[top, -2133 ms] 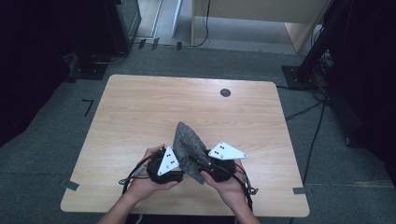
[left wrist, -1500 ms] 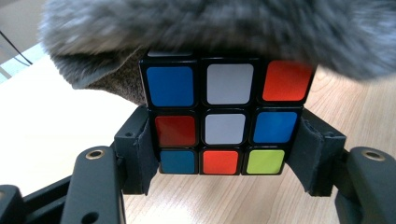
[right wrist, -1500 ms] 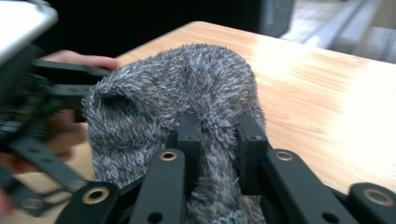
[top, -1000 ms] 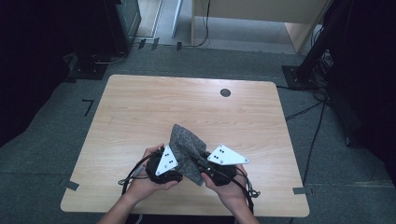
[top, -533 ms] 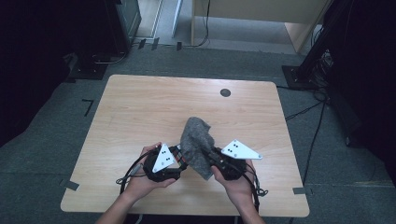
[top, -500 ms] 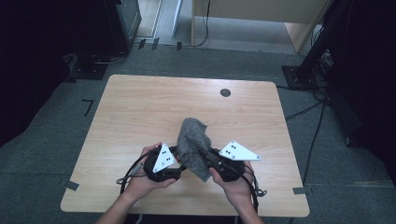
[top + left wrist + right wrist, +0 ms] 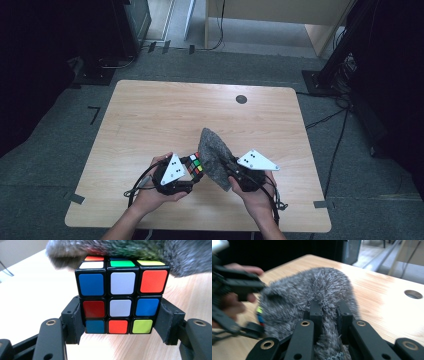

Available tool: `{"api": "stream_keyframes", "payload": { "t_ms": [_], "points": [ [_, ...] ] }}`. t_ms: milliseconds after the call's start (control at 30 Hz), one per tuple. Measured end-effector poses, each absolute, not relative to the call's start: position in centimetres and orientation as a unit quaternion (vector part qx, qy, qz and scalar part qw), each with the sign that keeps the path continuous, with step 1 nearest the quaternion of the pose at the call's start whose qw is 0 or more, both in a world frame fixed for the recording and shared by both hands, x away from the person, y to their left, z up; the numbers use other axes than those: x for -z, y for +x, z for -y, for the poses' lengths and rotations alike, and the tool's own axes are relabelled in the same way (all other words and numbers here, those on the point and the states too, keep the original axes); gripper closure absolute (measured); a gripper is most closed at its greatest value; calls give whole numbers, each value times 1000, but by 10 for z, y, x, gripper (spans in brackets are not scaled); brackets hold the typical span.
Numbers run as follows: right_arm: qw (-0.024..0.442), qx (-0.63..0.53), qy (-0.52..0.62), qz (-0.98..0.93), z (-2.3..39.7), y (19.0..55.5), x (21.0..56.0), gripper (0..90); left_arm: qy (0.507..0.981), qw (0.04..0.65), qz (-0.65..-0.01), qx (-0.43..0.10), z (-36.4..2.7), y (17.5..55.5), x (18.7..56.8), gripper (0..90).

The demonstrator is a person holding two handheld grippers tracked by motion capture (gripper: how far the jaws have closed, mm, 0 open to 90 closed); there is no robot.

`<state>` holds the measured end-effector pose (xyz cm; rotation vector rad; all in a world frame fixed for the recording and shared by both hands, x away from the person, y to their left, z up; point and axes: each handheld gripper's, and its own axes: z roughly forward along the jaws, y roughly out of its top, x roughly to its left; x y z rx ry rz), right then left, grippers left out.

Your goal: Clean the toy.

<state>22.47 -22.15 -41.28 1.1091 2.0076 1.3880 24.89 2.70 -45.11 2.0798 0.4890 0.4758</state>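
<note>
On the bare wooden table point(image 7: 150, 115), the left gripper point(image 7: 192, 176) clamps a glossy cube point(image 7: 196, 163); the right gripper point(image 7: 226, 171) pinches fuzzy grey cloth point(image 7: 214, 155) draping it.

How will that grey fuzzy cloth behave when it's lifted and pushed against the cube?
The grey fuzzy cloth probably stays floppy: it bunches between the right gripper jaws and droops over the puzzle cube. It likely weighs little. Its pile looks grippy, unlikely to slip.

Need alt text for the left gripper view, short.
A scrambled puzzle cube sits clamped between the left hand-held gripper and its black pads, on a light wooden table. A fuzzy grey cloth drapes over the cube's far top edge.
</note>
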Motion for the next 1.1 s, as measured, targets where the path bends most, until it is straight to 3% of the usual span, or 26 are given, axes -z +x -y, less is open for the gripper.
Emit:
{"api": "stream_keyframes", "payload": {
  "t_ms": [333, 667, 767, 900, 1100],
  "points": [
    [220, -522, 322, -758, 184, 203, 406, 796, 843, 466, -189, -190, -26, 246, 451, 344],
    [250, -504, 404, -721, 217, 220, 414, 798, 835, 477, -198, -188, -31, 249, 448, 344],
    [251, -519, 396, -715, 216, 216, 410, 798, 839, 466, -206, -192, -31, 251, 451, 345],
    [203, -558, 343, -728, 196, 204, 402, 797, 843, 460, -199, -195, -27, 249, 452, 344],
    [216, -530, 346, -744, 191, 209, 413, 797, 841, 463, -198, -197, -28, 247, 451, 344]
  ]
}}
